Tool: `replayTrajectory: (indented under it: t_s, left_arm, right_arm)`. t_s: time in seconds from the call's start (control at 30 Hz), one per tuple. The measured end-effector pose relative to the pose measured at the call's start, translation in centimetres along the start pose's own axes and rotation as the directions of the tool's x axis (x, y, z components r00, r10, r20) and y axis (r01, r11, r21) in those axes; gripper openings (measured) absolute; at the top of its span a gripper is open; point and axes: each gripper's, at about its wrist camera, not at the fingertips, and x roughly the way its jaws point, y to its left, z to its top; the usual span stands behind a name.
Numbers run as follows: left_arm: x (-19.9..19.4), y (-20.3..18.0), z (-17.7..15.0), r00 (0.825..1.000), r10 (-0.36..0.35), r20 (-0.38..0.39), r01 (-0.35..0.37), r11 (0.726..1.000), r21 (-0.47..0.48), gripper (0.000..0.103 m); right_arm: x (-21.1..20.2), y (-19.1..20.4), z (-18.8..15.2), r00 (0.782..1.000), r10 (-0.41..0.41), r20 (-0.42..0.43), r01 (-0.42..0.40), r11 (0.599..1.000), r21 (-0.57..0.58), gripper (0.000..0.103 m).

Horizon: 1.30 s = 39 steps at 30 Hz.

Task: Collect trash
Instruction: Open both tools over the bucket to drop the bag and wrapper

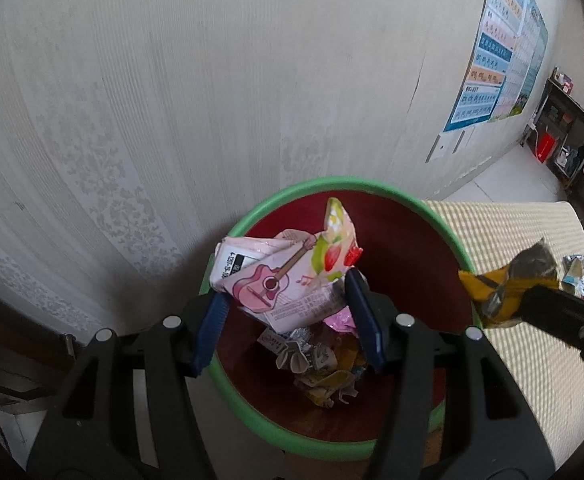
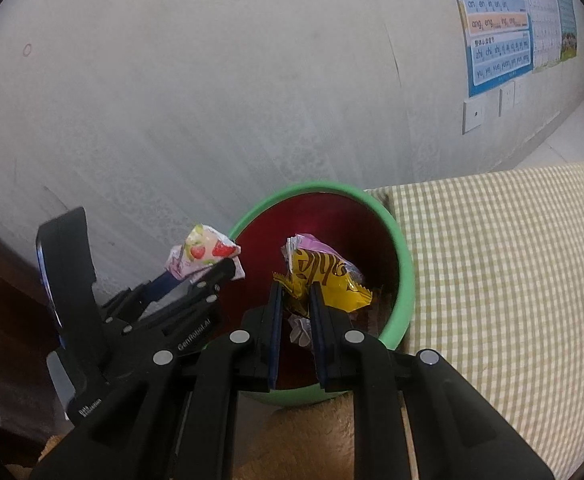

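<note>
Both grippers over the bin [image 1: 444, 224], wall behind, checked bed [image 2: 492, 264] to the right. Left gripper [image 1: 287, 300] clamps the pink wrapper [image 1: 275, 276] above the opening; right gripper [image 2: 296, 300] pinches the yellow wrapper [image 2: 328, 276]. Risk: pink wrapper hangs near the left rim, could catch there and fall outside on release; light foil may cling to pads.

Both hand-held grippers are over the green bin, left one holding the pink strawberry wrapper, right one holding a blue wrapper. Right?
Not quite: the right hand-held gripper holds a yellow wrapper, not a blue one, as the right wrist view shows. The rest stands: the left hand-held gripper holds the pink strawberry wrapper over the green bin.
</note>
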Motion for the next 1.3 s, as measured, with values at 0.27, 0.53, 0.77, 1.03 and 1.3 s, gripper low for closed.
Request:
replayTrajectory:
  t_s: [0.27,0.53,0.77,1.03,1.3]
  left_arm:
    - [0.7,0.1,0.0,1.0,0.003,-0.017,-0.003,1.0,-0.006,0.055]
    - [1.3,0.3,0.1,0.999,0.005,-0.031,-0.006,1.0,-0.014,0.055]
    - [1.5,0.3,0.0,0.999,0.008,-0.042,-0.009,1.0,-0.013,0.055]
    - [1.5,0.4,-0.1,0.999,0.01,-0.052,-0.011,1.0,-0.009,0.068]
    - [0.0,0.1,-0.4,0.999,0.0,-0.032,0.0,1.0,-0.007,0.068]
  right_arm:
    - [0.9,0.2,0.0,1.0,-0.003,-0.016,0.003,1.0,-0.006,0.015]
    - [1.7,0.0,0.0,0.999,-0.008,-0.033,0.008,1.0,0.007,0.015]
    - [1.9,-0.5,0.0,0.999,-0.004,-0.043,0.005,1.0,0.029,0.015]
    - [2.0,-0.4,-0.1,0.999,-0.001,-0.049,0.003,0.999,0.036,0.034]
    - [-0.2,-1.5,-0.4,1.0,0.002,-0.023,-0.001,0.998,0.069,0.036]
